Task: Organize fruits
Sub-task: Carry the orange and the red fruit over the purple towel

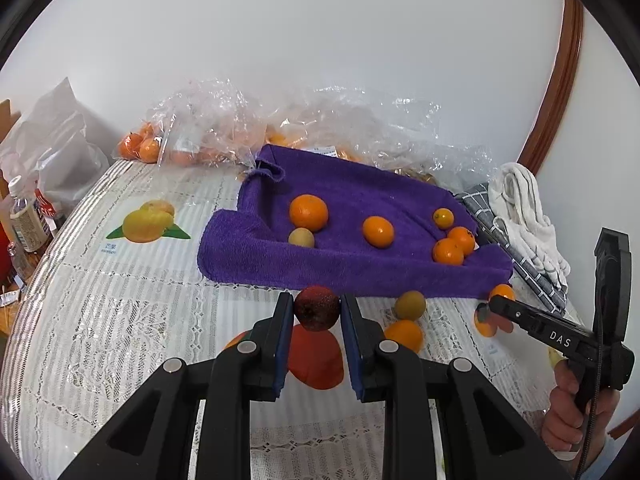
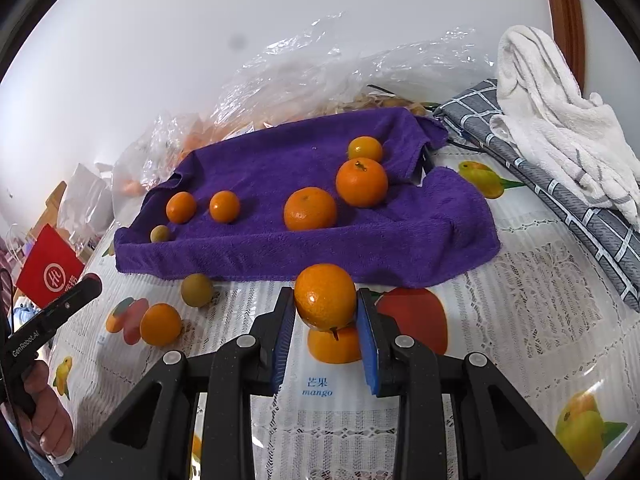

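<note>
Gripping a dark red fruit (image 1: 317, 308) between its blue pads, the left hand-held gripper (image 1: 316, 312) holds it clear of the counter (image 1: 120, 320) just in front of the purple towel (image 1: 352, 264). In the left wrist view six fruits lie on that towel: five orange ones and one pale yellowish fruit (image 1: 301, 237). On the counter before the towel sit a second yellowish fruit (image 1: 410, 305) and an orange (image 1: 404, 335).

The right wrist view shows the right hand-held gripper (image 2: 326, 316) clamped on one orange fruit (image 2: 325, 295), lifted just above another orange (image 2: 334, 346) on the counter near the towel's front edge. Here too the towel carries six fruits. Two more lie on the cloth at the left, one orange (image 2: 161, 324) and one yellowish (image 2: 197, 289).
</note>
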Tool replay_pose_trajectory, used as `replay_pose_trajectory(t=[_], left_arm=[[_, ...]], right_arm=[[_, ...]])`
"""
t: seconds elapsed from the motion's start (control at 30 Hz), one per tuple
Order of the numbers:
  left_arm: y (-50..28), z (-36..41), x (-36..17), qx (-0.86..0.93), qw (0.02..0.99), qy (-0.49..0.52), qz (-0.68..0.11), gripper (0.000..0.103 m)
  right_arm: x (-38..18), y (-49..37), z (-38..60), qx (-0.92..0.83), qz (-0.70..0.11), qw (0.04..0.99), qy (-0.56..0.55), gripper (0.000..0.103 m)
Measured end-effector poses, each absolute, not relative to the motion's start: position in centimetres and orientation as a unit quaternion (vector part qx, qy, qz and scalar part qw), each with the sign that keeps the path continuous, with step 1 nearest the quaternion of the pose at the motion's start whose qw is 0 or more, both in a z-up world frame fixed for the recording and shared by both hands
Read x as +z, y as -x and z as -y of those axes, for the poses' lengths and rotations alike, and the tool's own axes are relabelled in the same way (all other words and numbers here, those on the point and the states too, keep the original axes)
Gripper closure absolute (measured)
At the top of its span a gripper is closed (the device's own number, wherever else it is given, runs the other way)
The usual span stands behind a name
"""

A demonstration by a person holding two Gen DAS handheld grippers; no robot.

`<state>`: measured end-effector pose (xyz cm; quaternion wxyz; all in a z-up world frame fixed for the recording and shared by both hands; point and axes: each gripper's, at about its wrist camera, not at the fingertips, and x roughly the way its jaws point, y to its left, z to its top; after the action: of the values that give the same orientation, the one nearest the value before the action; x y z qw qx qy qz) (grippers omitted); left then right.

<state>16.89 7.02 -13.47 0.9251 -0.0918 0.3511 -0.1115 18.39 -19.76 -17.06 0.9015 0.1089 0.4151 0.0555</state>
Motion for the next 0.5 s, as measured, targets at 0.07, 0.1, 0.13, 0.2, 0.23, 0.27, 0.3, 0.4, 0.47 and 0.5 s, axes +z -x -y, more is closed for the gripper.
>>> replay_pose_trajectory(t=[0.07,0.1,0.13,0.2,0.23,0.27,0.3,0.4,0.47,0.5], left_arm=[[-16.7,-6.98,-13.36,-0.111,0.927,0.091,-0.347,0.08],[-16.64,-6.93,-13.29,-0.113,0.927,0.09,-0.346,0.08],[-16.57,-6.88,-13.23,-0.114,0.928,0.09,-0.345,0.08],[-16.43,-6.82,-13.16,-0.114,0.929,0.088,-0.341,0.08],[-16.36,-6.78,-13.12,-0.113,0.93,0.086,-0.339,0.08],[-16.3,-6.74,-13.08,-0.112,0.93,0.086,-0.338,0.08],[-16.25,-6.72,-13.03,-0.112,0.931,0.085,-0.336,0.08],[-16.08,-6.77,-12.84,-0.106,0.935,0.082,-0.329,0.08],[-16.01,-6.93,-12.7,-0.102,0.937,0.083,-0.325,0.08],[-15.98,-7.06,-12.61,-0.1,0.937,0.085,-0.323,0.08]], right_arm=[[-17.05,-18.39,19.79,0.057,-0.414,0.902,-0.11,0.073],[-17.05,-18.38,19.79,0.056,-0.413,0.902,-0.11,0.073],[-17.06,-18.37,19.78,0.056,-0.413,0.903,-0.11,0.073],[-17.08,-18.37,19.72,0.056,-0.412,0.903,-0.108,0.073],[-17.07,-18.36,19.67,0.056,-0.412,0.903,-0.107,0.073],[-17.05,-18.33,19.65,0.056,-0.411,0.904,-0.106,0.073],[-17.02,-18.3,19.58,0.057,-0.41,0.904,-0.104,0.073],[-16.9,-18.25,19.47,0.058,-0.406,0.906,-0.101,0.073],[-16.84,-18.28,19.49,0.058,-0.405,0.907,-0.101,0.073],[-16.79,-18.29,19.54,0.057,-0.404,0.907,-0.101,0.073]])
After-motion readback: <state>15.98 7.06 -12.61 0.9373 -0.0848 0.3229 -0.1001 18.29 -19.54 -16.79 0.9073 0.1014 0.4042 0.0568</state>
